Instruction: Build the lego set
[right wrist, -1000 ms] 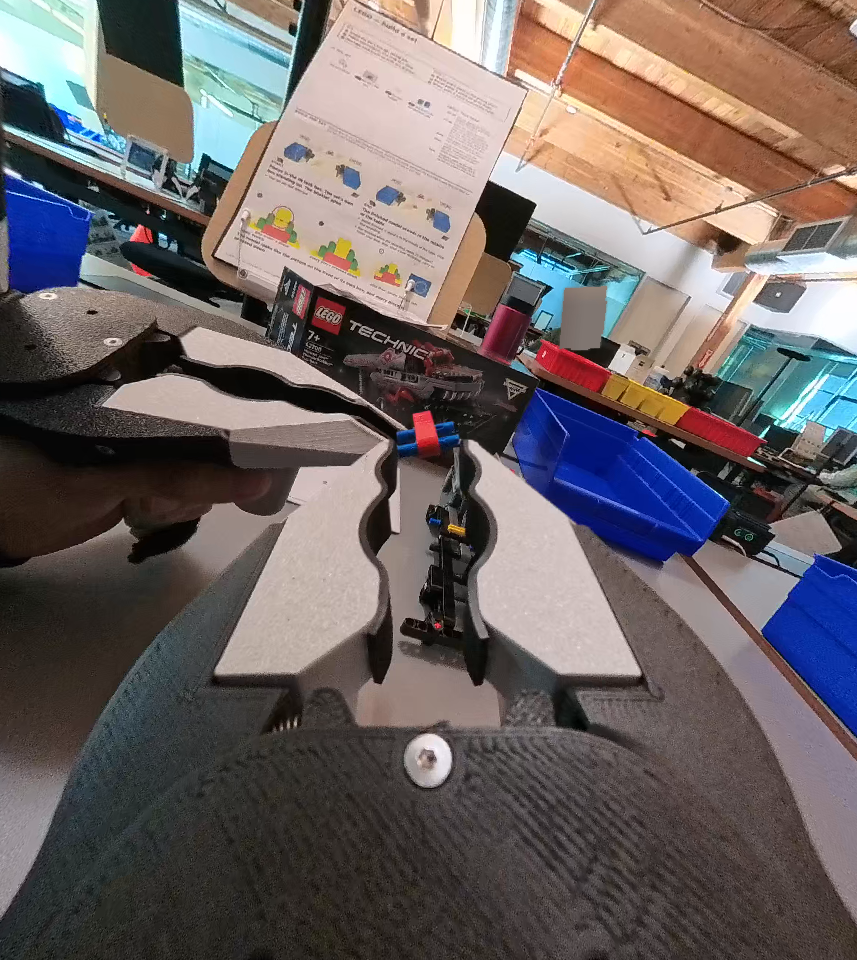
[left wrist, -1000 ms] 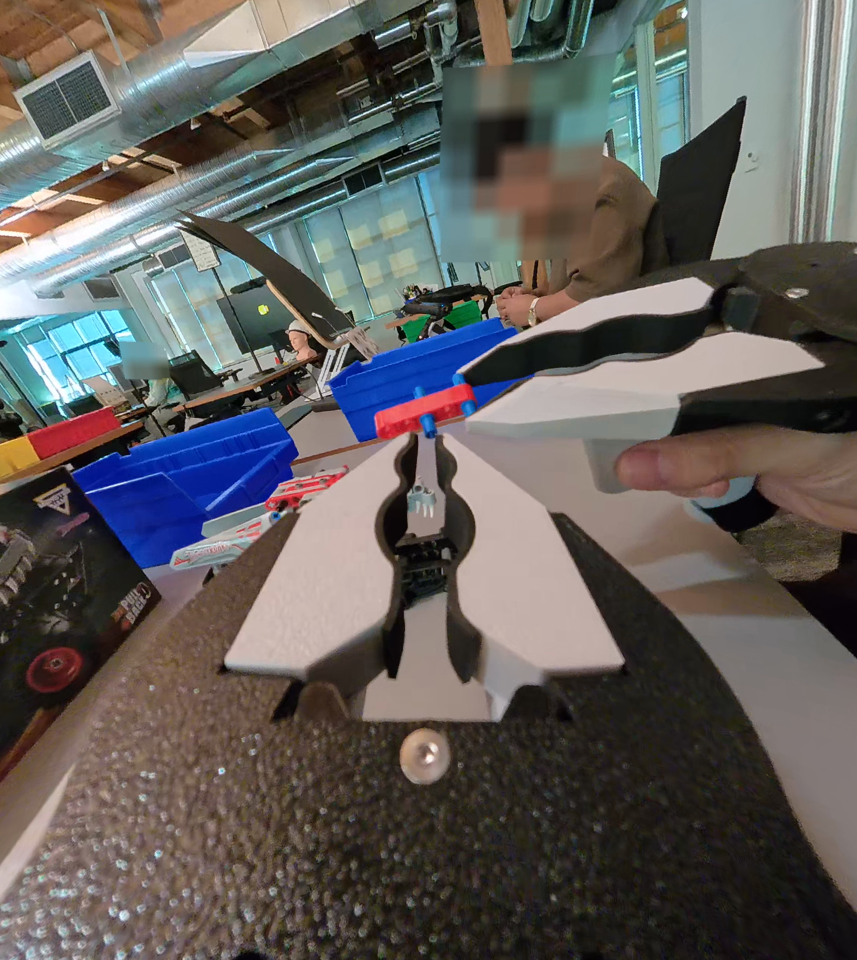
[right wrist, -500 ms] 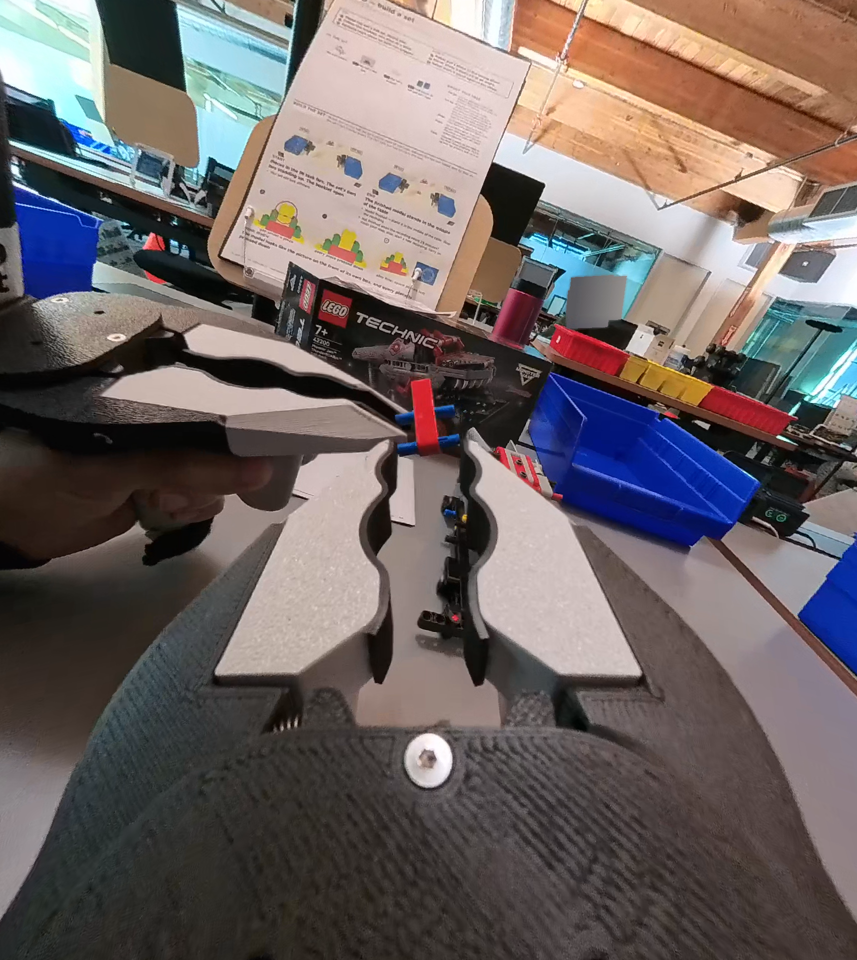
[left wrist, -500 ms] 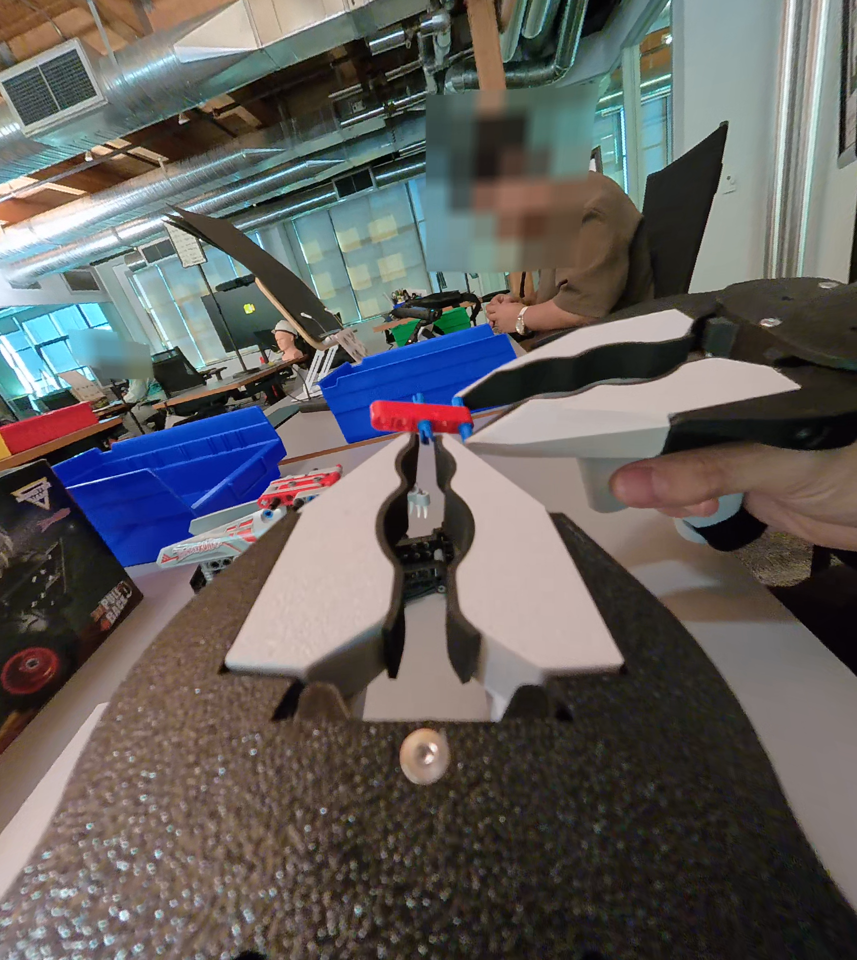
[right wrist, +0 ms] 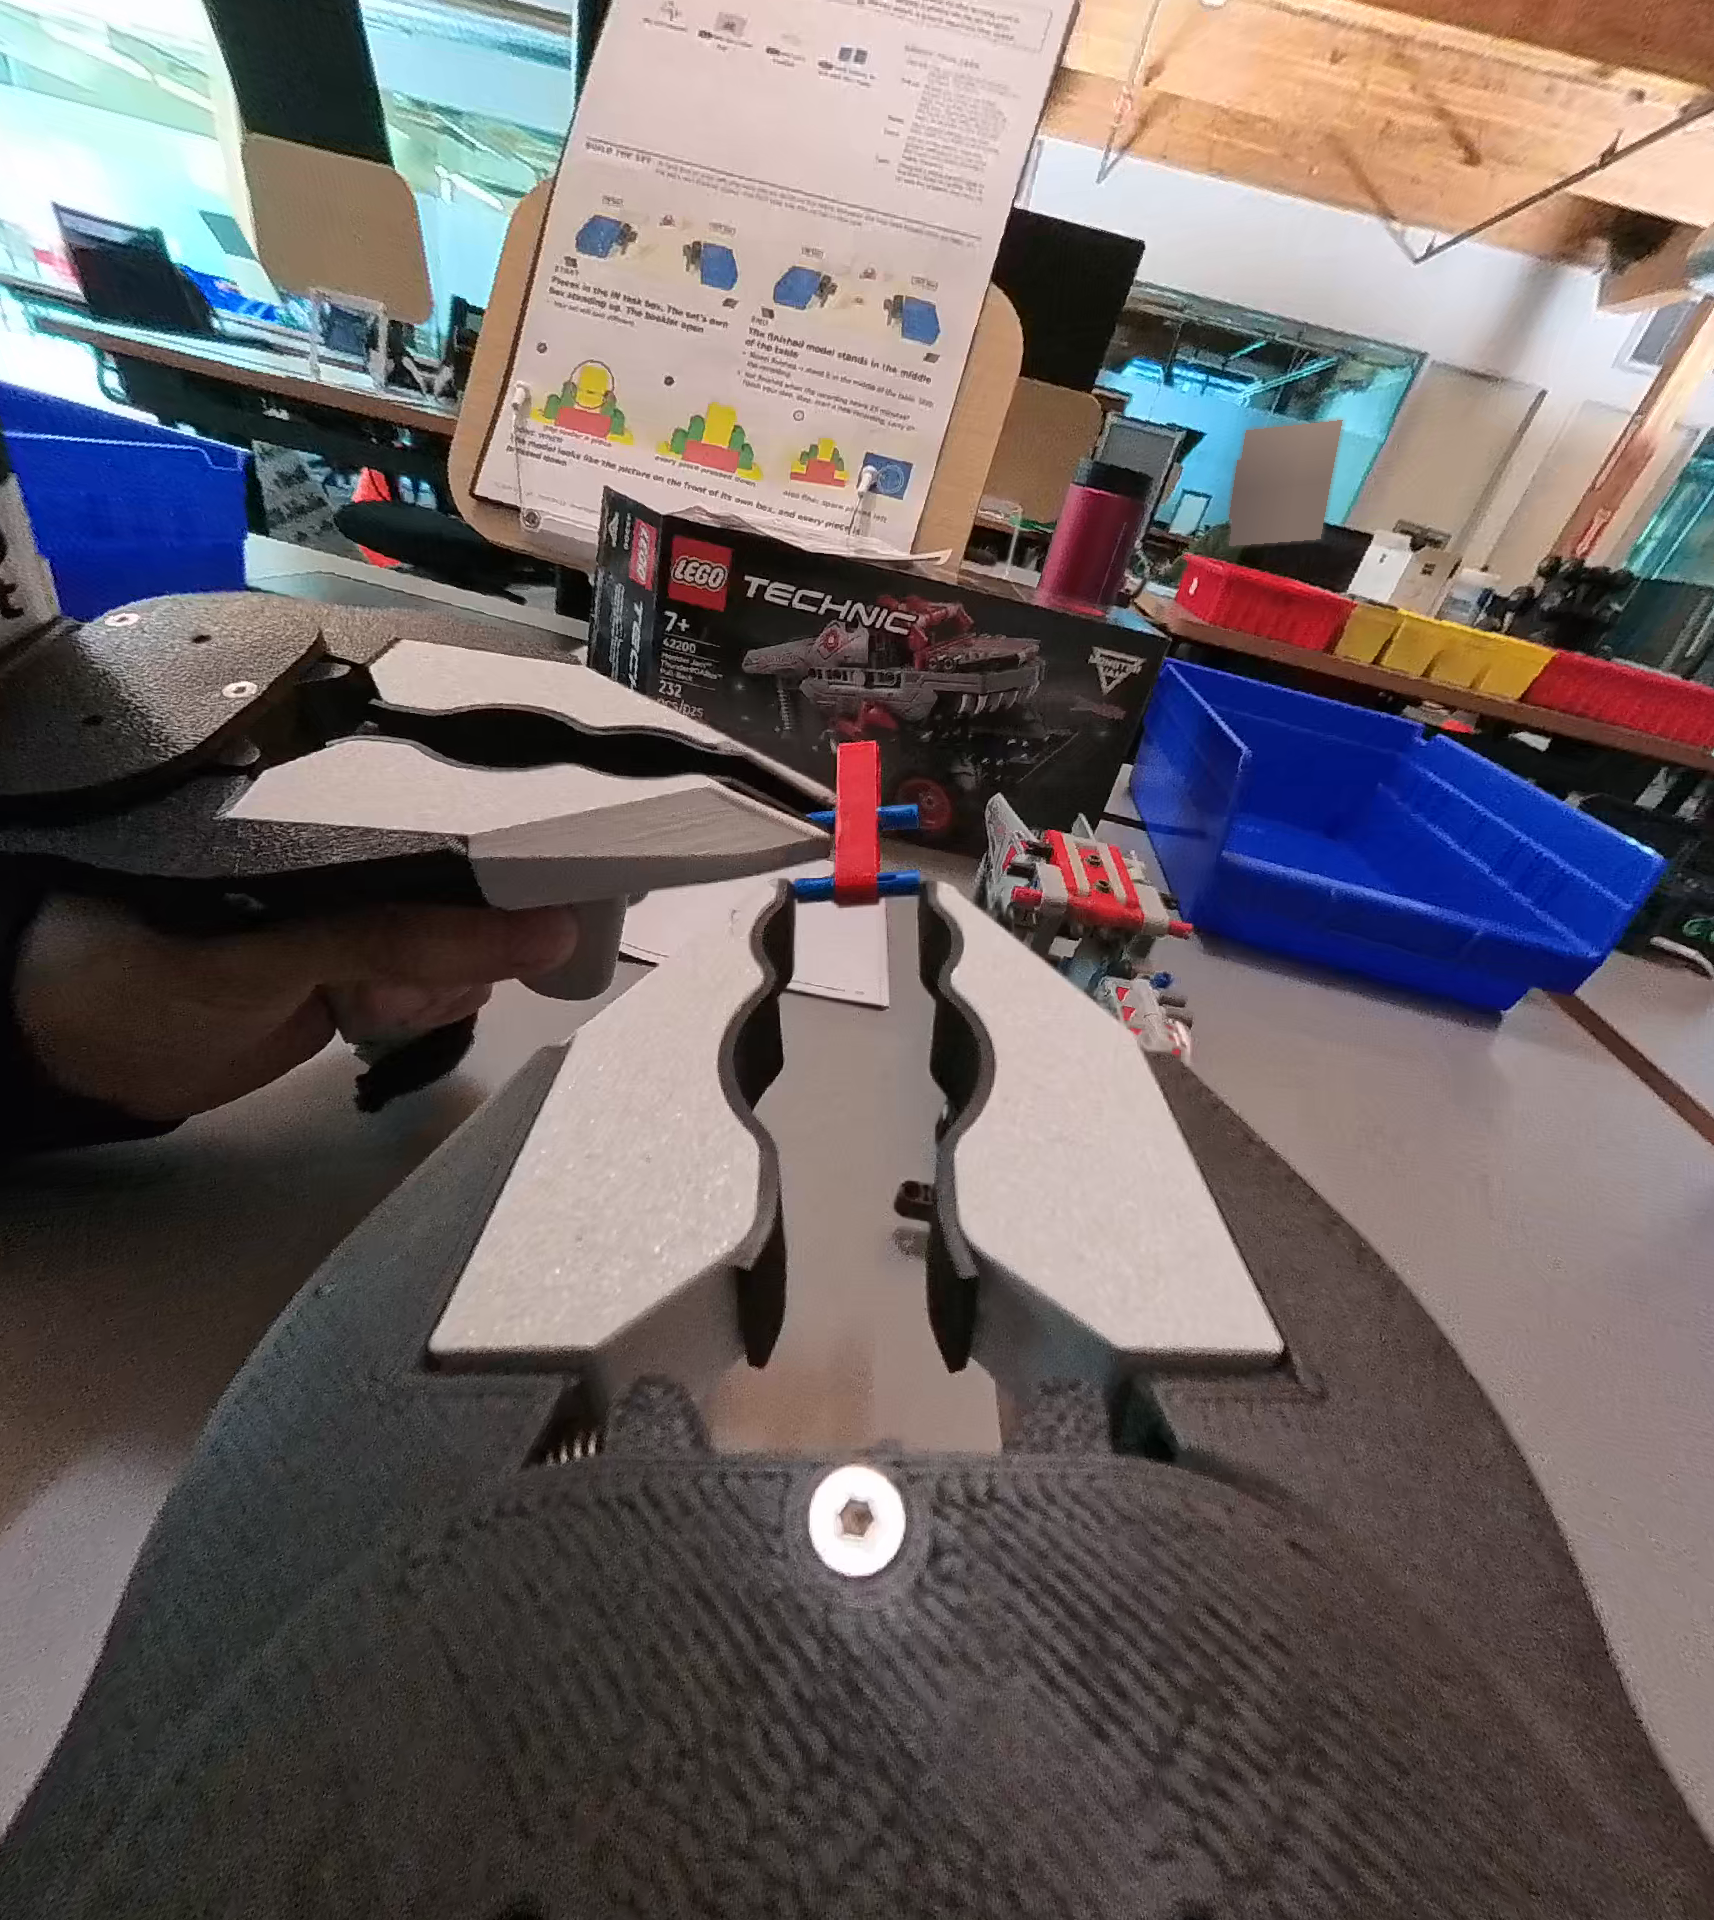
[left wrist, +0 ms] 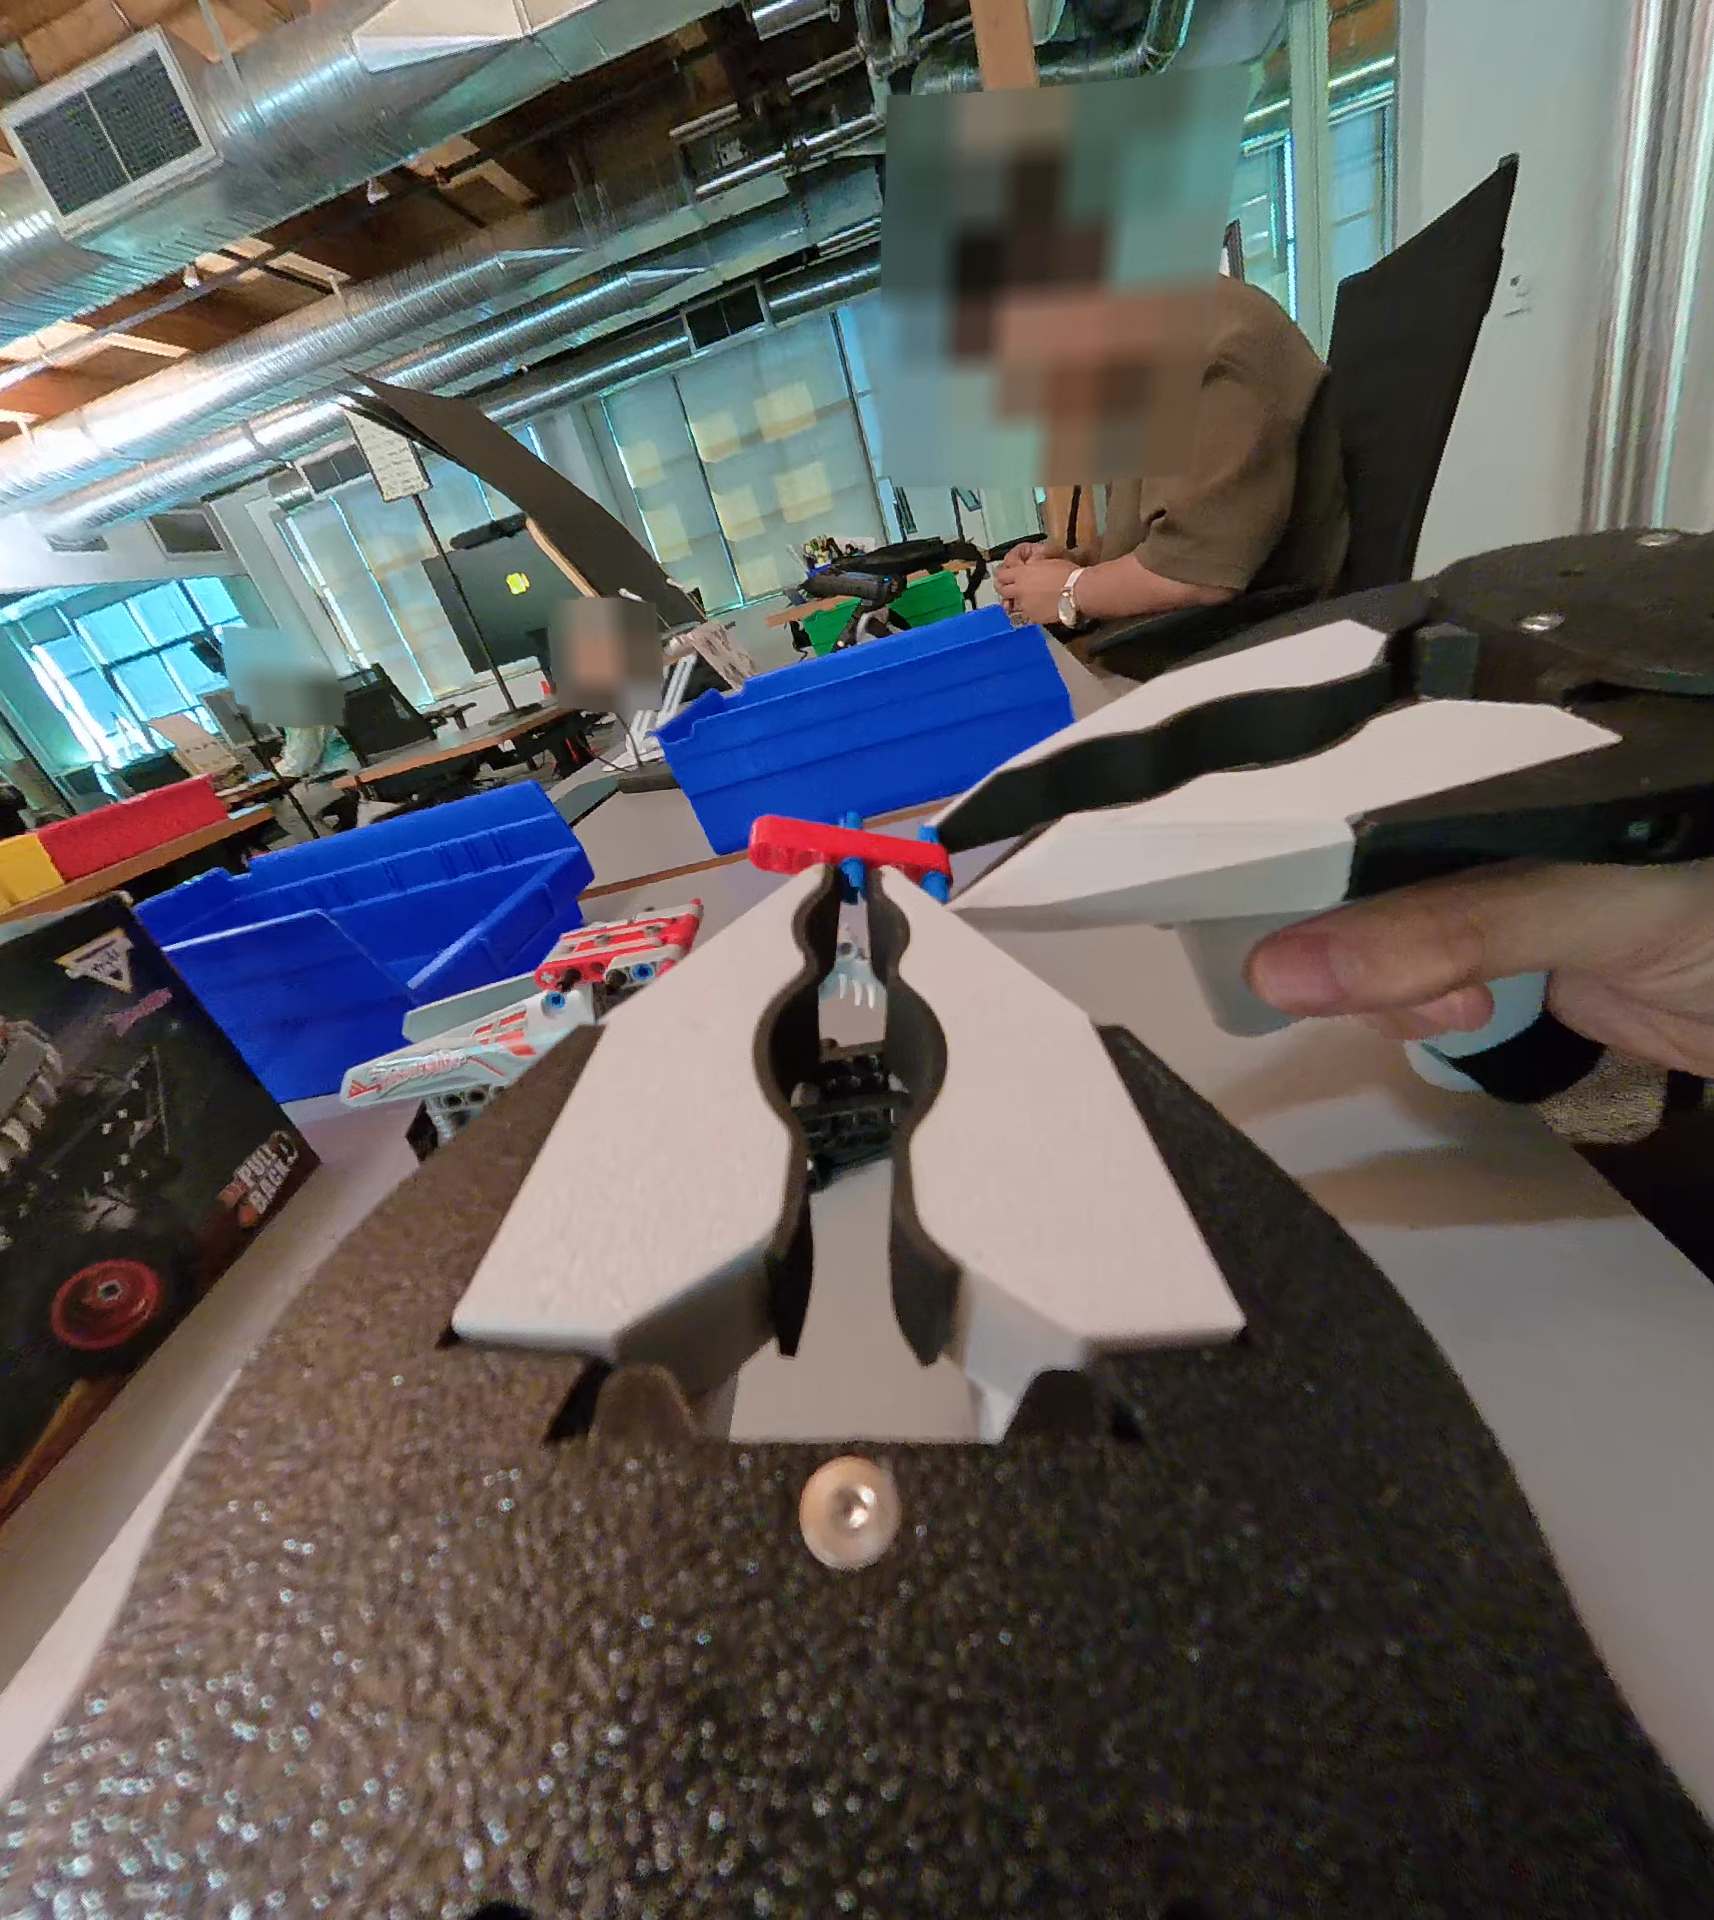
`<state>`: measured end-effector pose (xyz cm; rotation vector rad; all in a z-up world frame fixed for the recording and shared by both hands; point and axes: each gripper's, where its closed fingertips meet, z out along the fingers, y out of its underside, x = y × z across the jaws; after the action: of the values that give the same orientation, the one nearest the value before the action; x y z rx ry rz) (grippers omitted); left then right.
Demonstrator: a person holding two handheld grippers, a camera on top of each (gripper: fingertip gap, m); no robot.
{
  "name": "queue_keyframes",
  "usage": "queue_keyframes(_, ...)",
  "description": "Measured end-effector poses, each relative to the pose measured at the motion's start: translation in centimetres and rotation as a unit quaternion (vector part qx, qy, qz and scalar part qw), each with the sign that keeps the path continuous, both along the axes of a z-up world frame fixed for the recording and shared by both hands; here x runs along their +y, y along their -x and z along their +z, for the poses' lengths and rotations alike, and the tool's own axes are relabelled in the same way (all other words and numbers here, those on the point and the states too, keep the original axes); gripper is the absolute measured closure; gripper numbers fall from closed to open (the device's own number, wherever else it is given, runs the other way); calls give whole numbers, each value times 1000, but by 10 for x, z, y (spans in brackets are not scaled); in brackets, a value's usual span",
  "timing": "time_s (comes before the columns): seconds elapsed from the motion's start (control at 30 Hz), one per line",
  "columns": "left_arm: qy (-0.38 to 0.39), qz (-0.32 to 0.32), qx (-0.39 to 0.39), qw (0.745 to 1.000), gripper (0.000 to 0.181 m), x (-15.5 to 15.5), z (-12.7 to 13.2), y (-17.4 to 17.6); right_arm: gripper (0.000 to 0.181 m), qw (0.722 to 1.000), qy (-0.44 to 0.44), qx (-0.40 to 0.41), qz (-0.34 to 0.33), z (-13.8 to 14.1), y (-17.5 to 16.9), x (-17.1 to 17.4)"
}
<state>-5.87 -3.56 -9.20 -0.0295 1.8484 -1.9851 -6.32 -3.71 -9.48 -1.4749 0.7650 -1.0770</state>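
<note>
A handover of one small part looks to be in hand. The left tool (left wrist: 851,904) pinches the short red plastic beam (left wrist: 848,854) by a blue pin, fingers nearly shut. Beside that beam the right tool (right wrist: 855,914) stands open with nothing between its fingers, one tip touching a pin; next it must close squarely. The part-built grey-and-red model (right wrist: 1081,914) lies on the grey tabletop (right wrist: 1455,1195) beyond the beam
</note>
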Motion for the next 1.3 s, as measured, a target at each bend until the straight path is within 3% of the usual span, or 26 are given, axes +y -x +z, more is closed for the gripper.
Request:
queue_keyframes(0.2, -7, -25, 45, 999, 179, -1, -4, -3, 173, 1000, -12, 15, 3, -4, -2, -4)
queue_keyframes(0.53, -55, -30, 103, 993, 179, -3, -22, -17, 160, 997, 9, 53, 50, -14, -2, -16)
queue_keyframes(0.63, -59, -37, 129, 989, 179, -3, -24, -20, 144, 989, 62, 117, 72, -28, -7, -39)
queue_keyframes(0.73, -67, -41, 144, 986, 180, -5, -27, -22, 132, 981, 50, 161, 96, -29, -21, -60)
queue_keyframes(0.93, -75, -13, 157, 985, 180, -15, -30, -37, 111, 952, 15, 235, 198, -43, -49, -59)
queue_keyframes(1.07, -64, 16, 141, 988, 179, -22, -28, -43, 110, 961, 0, 222, 167, -40, -67, -71)
queue_keyframes(1.3, -55, 45, 125, 990, 179, -42, -25, -50, 118, 958, -84, 223, 158, -48, -65, -81)
